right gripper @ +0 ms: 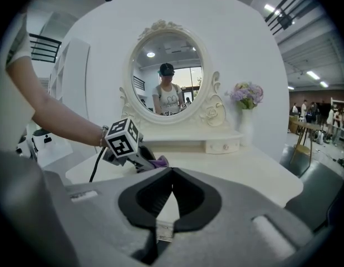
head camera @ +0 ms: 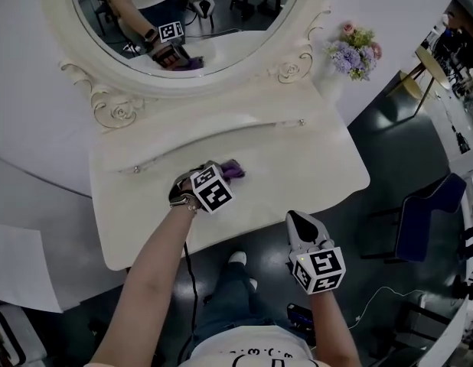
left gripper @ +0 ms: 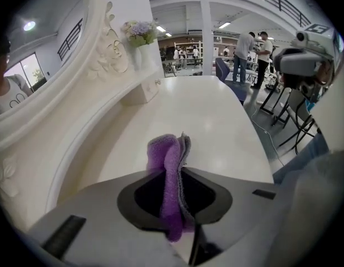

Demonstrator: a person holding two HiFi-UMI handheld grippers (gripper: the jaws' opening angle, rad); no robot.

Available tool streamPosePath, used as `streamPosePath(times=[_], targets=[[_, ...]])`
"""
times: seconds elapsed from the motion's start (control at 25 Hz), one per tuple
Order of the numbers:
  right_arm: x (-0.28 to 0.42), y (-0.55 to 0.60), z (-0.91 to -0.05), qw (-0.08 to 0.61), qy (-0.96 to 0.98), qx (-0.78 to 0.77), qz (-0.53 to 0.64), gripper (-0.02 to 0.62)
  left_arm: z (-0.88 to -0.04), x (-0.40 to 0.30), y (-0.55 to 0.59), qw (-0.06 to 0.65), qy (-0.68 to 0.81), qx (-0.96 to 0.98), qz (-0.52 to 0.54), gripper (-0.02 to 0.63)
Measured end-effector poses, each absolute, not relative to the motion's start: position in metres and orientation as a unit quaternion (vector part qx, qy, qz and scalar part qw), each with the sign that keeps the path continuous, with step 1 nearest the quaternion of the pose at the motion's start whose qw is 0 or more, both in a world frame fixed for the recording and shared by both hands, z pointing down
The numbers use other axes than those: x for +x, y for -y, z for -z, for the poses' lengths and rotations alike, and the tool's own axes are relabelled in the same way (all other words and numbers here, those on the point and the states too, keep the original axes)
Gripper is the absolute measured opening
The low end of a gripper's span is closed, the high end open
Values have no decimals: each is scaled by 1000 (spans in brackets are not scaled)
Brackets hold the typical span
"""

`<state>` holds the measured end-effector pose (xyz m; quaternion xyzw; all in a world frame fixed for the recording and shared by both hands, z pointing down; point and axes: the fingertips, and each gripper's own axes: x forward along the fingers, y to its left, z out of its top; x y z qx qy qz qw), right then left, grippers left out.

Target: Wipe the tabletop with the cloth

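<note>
Head view — left gripper [head camera: 218, 176] holding purple cloth [head camera: 234, 169] on tabletop [head camera: 298, 167], just below mirror [head camera: 190, 21]; right gripper [head camera: 299, 222] hovering past tabletop's front edge, farther from mirror.
Left gripper view — jaws clamping bunched cloth, folds standing upright between them.
Right gripper view — jaws meeting, gripping nothing, facing mirror.

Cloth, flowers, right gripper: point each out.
cloth [left gripper: 167, 160], left gripper view, purple fold above the jaws
flowers [head camera: 355, 48], head view, the lilac blooms
right gripper [right gripper: 172, 170], right gripper view, where its tips meet
</note>
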<state>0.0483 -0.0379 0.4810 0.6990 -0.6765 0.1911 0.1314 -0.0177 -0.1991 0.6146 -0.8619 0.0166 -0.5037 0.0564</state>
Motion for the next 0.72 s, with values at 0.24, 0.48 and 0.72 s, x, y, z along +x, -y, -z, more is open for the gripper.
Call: streamPosePath(times=[0.24,0.48,0.72], targets=[[38,12,-468,124,678,702,-178,0,-609,-33,127,12,16,-874,486,74],[14,-35,-460,113,683,700,-176,0,-606,-52,47,-2,49,-875,482,72],[2,-67,-456,99,680,705,-176,0,-594,-71,4,-38,68,-878,472,74]])
